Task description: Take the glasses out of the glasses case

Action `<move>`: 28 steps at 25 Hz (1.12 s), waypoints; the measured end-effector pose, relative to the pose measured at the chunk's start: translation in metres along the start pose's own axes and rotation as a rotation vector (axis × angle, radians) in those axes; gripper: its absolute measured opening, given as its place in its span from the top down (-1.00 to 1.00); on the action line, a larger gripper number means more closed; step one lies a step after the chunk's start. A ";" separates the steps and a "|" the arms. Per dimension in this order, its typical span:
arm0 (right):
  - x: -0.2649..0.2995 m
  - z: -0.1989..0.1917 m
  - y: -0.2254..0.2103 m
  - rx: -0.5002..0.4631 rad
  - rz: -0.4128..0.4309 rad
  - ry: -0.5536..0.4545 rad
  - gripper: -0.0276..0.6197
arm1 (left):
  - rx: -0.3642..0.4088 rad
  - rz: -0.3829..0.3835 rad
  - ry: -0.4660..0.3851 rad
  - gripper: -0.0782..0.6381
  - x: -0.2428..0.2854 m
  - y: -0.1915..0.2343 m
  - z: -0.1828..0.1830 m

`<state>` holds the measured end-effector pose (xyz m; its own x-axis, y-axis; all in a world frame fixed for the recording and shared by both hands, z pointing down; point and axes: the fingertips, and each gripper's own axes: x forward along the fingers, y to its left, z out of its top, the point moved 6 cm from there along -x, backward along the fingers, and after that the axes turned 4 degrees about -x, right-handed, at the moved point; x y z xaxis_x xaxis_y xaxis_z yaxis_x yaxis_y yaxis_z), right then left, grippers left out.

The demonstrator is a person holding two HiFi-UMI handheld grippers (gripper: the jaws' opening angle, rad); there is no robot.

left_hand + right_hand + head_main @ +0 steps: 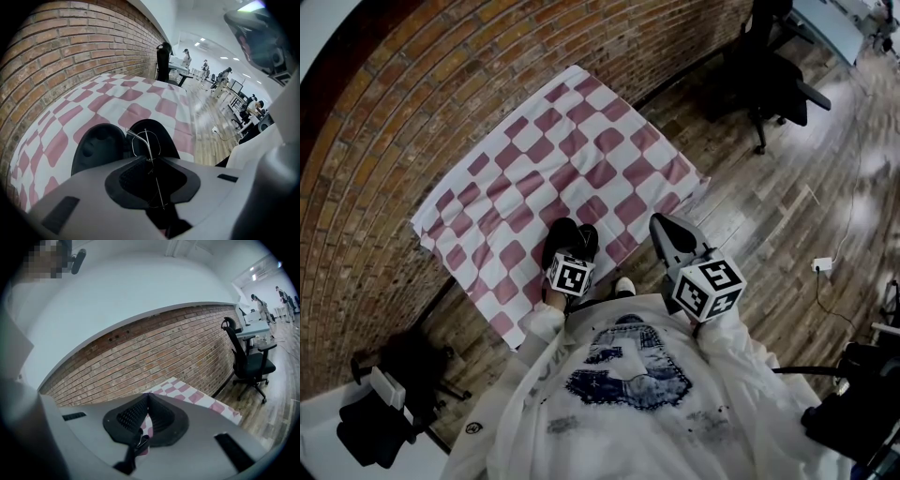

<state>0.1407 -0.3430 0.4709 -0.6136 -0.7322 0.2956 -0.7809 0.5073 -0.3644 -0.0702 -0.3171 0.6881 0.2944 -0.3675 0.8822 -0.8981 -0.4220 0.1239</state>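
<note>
Nearest thing in the head view is just my white shirt [628, 375], and right past it are my two tongs with their marker cubes. My left gripper [151, 158] points steeply down and it's clenched on the glasses [146, 140]. The thin wire frame runs straight through the narrow gap between the pads, and one rim pokes out past the tips. That rim hangs right over the open glasses case [96, 147], though I honestly can't tell if the glasses still touch it. The case is black, both halves lie spread open side by side, and it sits at the near edge of the pink-and-white checkered cloth [581, 141].

My right gripper [149, 395] is off to the right of the case, not touching it. Its jaws are pressed together at the tips with nothing in them, aimed almost level.

Further out, the cloth lies on the wood floor [769, 216] right up against the brick wall [412, 94]. Beyond the cloth's far corner there's a black office chair [769, 84], and way at the back some people [187, 56] at desks.
</note>
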 end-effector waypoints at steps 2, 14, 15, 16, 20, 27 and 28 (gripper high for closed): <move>0.000 0.000 0.000 0.001 -0.002 0.001 0.87 | -0.001 0.000 -0.002 0.58 0.000 0.000 0.000; -0.004 -0.006 0.014 0.004 -0.003 0.012 0.87 | -0.025 0.031 -0.083 0.67 -0.019 0.011 0.004; -0.006 -0.006 0.016 0.003 -0.005 0.010 0.87 | -0.029 0.032 -0.090 0.67 -0.022 0.012 0.005; -0.007 -0.007 0.019 0.002 -0.006 0.007 0.87 | -0.033 0.031 -0.099 0.67 -0.026 0.013 0.005; -0.015 -0.010 0.031 0.003 -0.018 -0.004 0.87 | -0.057 0.022 -0.142 0.67 -0.043 0.015 0.008; -0.030 -0.022 0.065 0.000 -0.023 -0.012 0.87 | -0.095 0.023 -0.238 0.68 -0.089 0.017 0.005; -0.032 -0.025 0.071 -0.001 -0.023 -0.013 0.87 | -0.096 0.024 -0.253 0.68 -0.096 0.017 0.003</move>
<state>0.1022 -0.2726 0.4578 -0.5940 -0.7496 0.2920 -0.7948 0.4909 -0.3569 -0.1129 -0.2913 0.6046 0.3338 -0.5773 0.7452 -0.9293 -0.3340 0.1575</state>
